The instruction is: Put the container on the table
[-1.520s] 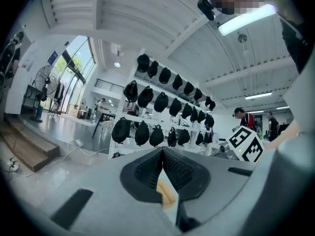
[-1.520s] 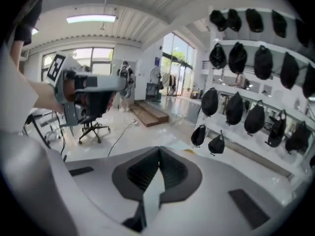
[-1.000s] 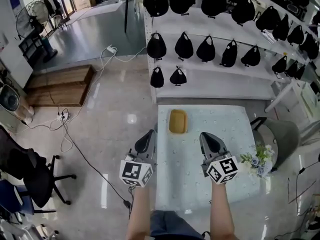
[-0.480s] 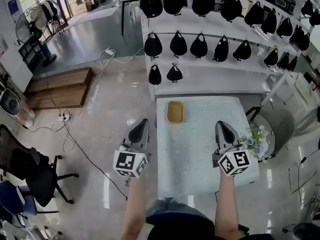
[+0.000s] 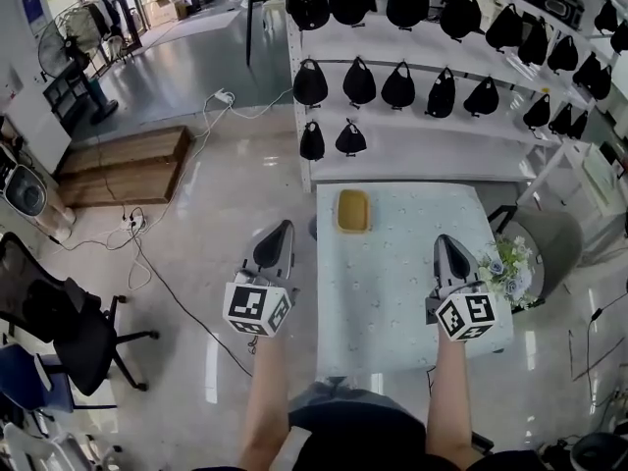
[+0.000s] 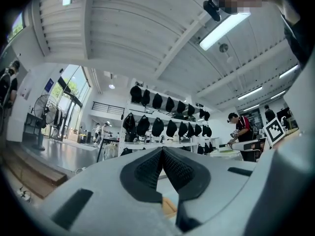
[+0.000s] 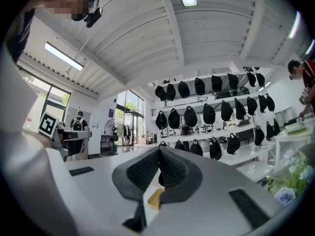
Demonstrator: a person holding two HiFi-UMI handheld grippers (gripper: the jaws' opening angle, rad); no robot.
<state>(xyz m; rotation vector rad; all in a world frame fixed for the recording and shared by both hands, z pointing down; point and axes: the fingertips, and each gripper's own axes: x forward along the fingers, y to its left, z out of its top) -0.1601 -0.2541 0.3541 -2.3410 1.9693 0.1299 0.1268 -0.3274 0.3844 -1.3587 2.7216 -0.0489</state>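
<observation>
A shallow yellow container (image 5: 352,210) lies on the pale blue table (image 5: 392,292), near its far left corner. My left gripper (image 5: 278,235) hangs over the floor just left of the table, jaws shut and empty. Over the table's right side, my right gripper (image 5: 450,247) is shut with nothing in it. In the left gripper view the left gripper (image 6: 162,150) has its pads meeting, and a sliver of the yellow container (image 6: 169,206) shows below them. The right gripper view shows the right gripper (image 7: 159,150) with pads together, the container (image 7: 155,198) peeking beneath.
White shelves (image 5: 432,150) hung with black bags stand behind the table. A bunch of flowers (image 5: 506,268) sits at the table's right edge beside a grey bin (image 5: 554,248). Black office chairs (image 5: 59,322) and cables (image 5: 147,253) lie on the floor to the left, near a wooden pallet (image 5: 123,165).
Both grippers moved apart and nearer me: the left one went off the table's left edge, the right one toward the right edge. Both stayed shut. The container stayed put.
</observation>
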